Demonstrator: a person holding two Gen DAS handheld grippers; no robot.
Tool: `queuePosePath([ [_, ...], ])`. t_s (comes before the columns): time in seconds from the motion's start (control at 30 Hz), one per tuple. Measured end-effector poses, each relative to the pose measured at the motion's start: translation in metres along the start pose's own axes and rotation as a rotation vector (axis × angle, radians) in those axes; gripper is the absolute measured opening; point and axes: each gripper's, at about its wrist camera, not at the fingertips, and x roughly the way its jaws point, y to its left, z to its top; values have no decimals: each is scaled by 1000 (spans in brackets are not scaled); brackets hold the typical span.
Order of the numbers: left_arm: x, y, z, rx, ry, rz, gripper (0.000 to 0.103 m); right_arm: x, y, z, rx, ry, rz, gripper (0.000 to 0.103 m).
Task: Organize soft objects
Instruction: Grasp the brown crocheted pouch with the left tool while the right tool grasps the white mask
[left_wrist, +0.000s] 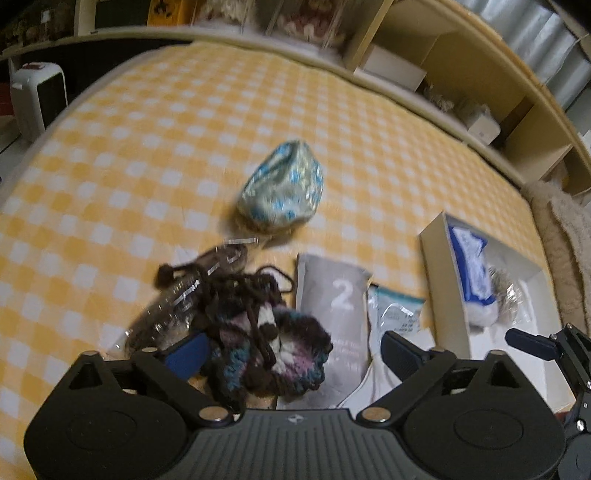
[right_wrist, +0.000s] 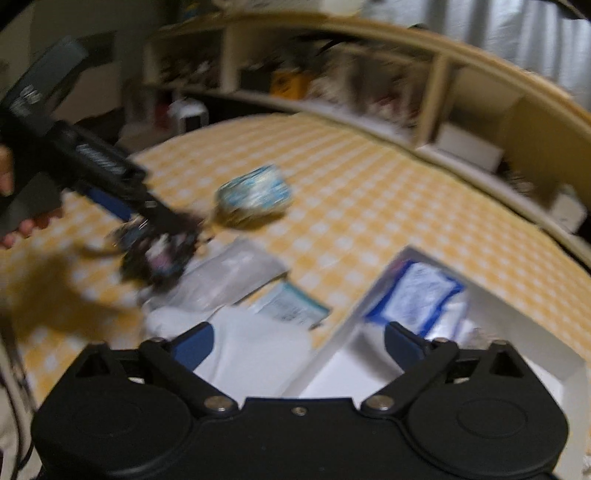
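both jaws gape; knitted bundle (left_wrist: 266, 339) between left gripper (left_wrist: 291, 354) fingers.

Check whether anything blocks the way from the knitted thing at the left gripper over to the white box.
The knitted bundle has the grey packet and a small blue-edged packet lying flat between it and the white box. Both are low; lifted over them, nothing visible blocks it.
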Motion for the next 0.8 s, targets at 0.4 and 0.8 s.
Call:
queuePosePath([
  [0.4,22,11,-2,-94,24,77,80,58,29,2,-56,223,200,86],
  [0.8,33,3,-5,-29,38,111,61,71,41,2,-136,268,111,81],
])
